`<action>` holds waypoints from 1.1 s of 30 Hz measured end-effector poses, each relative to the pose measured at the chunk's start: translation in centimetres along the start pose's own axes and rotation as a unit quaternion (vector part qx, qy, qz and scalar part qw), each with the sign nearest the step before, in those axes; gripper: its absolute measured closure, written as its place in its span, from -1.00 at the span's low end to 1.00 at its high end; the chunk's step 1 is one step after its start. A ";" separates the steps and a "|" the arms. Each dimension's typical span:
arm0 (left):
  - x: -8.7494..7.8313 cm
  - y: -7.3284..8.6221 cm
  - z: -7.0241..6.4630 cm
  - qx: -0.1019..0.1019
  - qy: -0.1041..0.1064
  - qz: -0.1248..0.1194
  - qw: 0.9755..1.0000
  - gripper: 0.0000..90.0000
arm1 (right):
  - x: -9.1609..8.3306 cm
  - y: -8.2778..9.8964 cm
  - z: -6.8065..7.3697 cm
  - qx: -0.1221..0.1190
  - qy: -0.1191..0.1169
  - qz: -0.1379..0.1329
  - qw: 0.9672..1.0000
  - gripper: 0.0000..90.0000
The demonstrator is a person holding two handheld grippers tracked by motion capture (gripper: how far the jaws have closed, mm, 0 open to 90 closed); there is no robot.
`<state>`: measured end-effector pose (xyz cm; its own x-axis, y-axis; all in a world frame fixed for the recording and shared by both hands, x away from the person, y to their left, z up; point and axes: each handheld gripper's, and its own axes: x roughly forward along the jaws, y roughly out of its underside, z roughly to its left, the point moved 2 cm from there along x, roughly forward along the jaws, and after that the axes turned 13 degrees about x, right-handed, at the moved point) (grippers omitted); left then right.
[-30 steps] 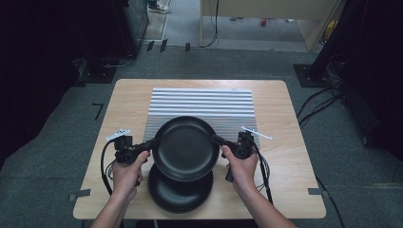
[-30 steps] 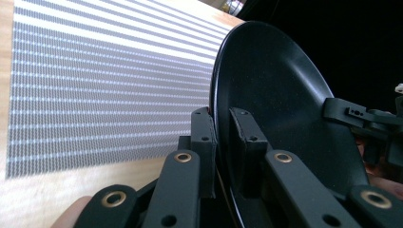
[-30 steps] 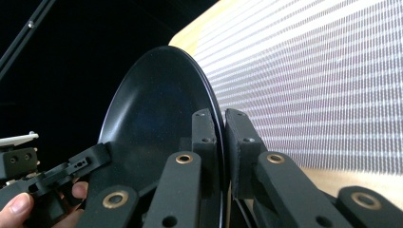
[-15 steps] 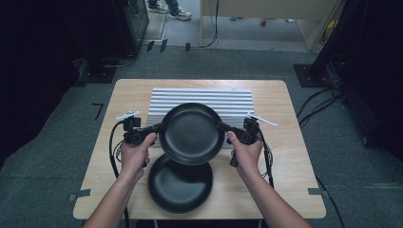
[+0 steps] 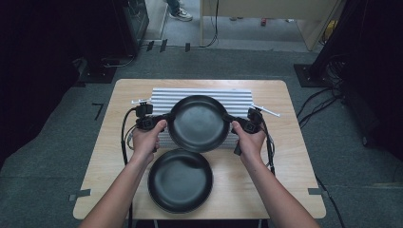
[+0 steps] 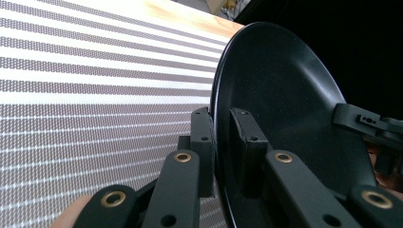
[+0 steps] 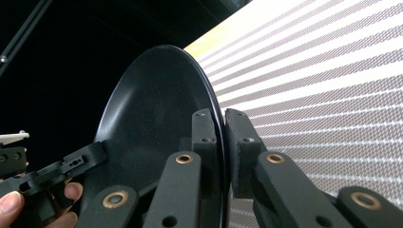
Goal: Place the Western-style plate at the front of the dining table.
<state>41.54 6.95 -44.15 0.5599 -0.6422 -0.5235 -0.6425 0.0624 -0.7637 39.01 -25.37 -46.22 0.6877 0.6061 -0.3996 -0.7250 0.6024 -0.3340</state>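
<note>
High view: a round black shallow plate (image 5: pixel 198 123) is held above the ribbed silver metal slab (image 5: pixel 161 96) on the light wooden table (image 5: pixel 294 156), the left gripper (image 5: pixel 164 118) and right gripper (image 5: pixel 233 121) each pinching opposite rims. A second round black plate (image 5: pixel 180 179) lies flat on the table nearer the person.

The high view is looking forward and down from above the person's side, taking in the whole tabletop (image 5: pixel 285 156) at frame centre. Each gripper view is riding close behind its own tool, looking along it at the black plate (image 5: pixel 198 122) (image 6: pixel 280 118) (image 7: pixel 152 123); all three are sharing that plate and the striped mat (image 5: pixel 164 95) (image 6: pixel 95 95) (image 7: pixel 323 95).
</note>
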 end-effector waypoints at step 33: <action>9.3 -0.6 5.2 -0.056 -0.042 0.063 0.996 0.76 | 7.5 -3.5 -5.1 0.043 0.070 -0.010 0.997 0.86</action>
<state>49.81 4.92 -50.50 0.5099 -0.5679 -0.6461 -0.7620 0.0503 -0.6456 46.50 -25.65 -52.40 0.6847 0.5188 -0.5118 -0.7016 0.6594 -0.2701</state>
